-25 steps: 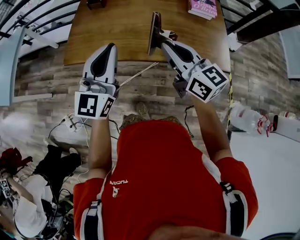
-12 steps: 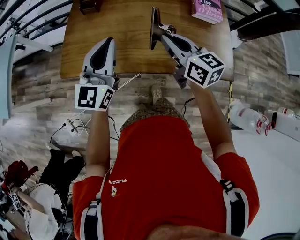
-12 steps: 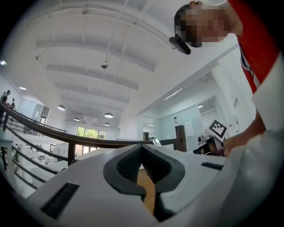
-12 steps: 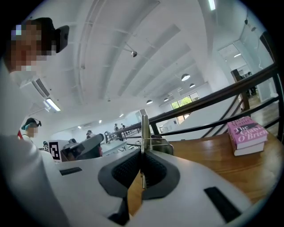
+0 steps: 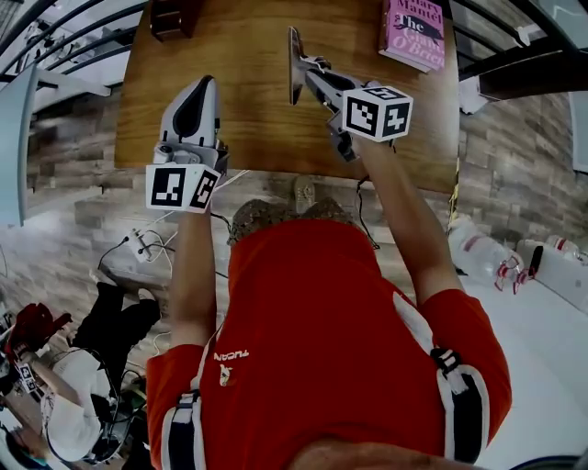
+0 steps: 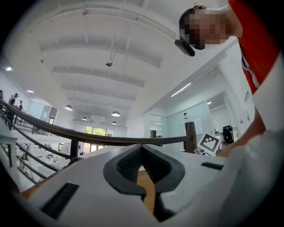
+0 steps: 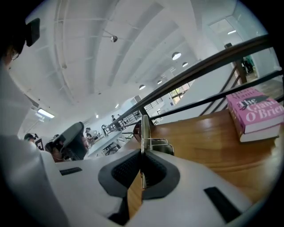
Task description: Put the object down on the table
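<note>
A thin dark flat board with a metal clip stands on edge above the wooden table; my right gripper is shut on its near end. In the right gripper view the board rises upright from between the closed pads, over the tabletop; whether it touches the wood I cannot tell. My left gripper hovers over the table's near left part, shut with nothing in it. In the left gripper view its pads meet at the tip.
A pink book lies at the table's far right, also seen in the right gripper view. A dark object sits at the far left edge. A power strip and cables lie on the floor, bottles at right.
Both grippers have moved forward from the table's near edge to over the tabletop. The right one carried the board along and sank lower.
</note>
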{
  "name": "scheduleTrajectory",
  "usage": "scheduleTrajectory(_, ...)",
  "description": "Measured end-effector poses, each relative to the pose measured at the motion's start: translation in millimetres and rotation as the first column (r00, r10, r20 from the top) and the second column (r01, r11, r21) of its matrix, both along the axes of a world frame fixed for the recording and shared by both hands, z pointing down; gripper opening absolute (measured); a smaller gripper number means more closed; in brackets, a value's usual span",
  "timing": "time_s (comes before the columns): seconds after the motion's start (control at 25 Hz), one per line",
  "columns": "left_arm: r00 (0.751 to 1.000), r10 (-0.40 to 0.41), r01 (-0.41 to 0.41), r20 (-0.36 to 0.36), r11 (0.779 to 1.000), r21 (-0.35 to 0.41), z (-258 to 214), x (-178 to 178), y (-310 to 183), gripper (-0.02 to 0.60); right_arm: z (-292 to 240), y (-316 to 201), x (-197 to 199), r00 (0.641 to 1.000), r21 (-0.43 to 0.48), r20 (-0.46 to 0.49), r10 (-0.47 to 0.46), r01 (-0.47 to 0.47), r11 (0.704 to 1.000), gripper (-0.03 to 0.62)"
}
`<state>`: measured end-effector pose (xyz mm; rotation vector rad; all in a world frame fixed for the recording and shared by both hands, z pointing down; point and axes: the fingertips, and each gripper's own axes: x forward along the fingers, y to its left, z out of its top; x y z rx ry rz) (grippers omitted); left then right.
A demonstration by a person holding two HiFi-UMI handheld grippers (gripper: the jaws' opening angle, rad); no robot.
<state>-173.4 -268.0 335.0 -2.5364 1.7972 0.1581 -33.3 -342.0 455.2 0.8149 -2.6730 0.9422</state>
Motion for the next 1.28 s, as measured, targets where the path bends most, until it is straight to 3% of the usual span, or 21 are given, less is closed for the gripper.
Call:
scheduleTrajectory(0.32,1.0,0.014,-0.014,-0.011,1.0,-0.025,16,6,-30,0.009,41,-42,-9,1.0,-0.155,-0.022,0.004,-0.008,0.988,0.026)
scheduleTrajectory(0.76,0.998,0.063,-0.064,-0.028,0.996,-0.067,35,-12,-54,0.009,92,-63,-23,0.998,-0.335,-0.044,0.053,-0.064,0.94,0.026)
scheduleTrajectory(1.28,0.994,0.102,-0.105,-0.035,0.99,-0.091,45,-20,-67,0.009,127,-78,-22,0.994,-0.567,-0.008,0.106,-0.091,0.818,0.029)
